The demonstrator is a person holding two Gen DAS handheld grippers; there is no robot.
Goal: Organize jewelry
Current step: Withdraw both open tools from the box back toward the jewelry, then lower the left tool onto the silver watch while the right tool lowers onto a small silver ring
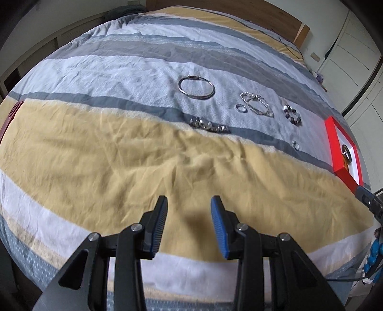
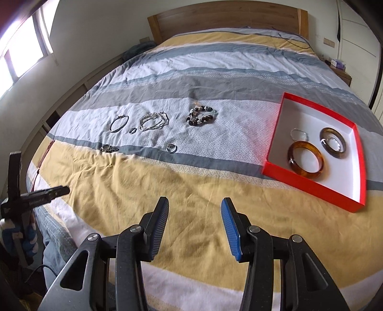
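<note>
Loose jewelry lies on the striped bedspread: a silver bangle, a silver chain bracelet, a small ring, a dark bead bracelet, a chunky silver piece and another ring. A red box at the right holds two amber bangles and silver hoops. My left gripper is open and empty over the yellow stripe. My right gripper is open and empty, left of the box.
A wooden headboard stands at the far end. A dark cable lies near it. A red lid sits at the bed's left edge. A nightstand is at the far right, a window at the left.
</note>
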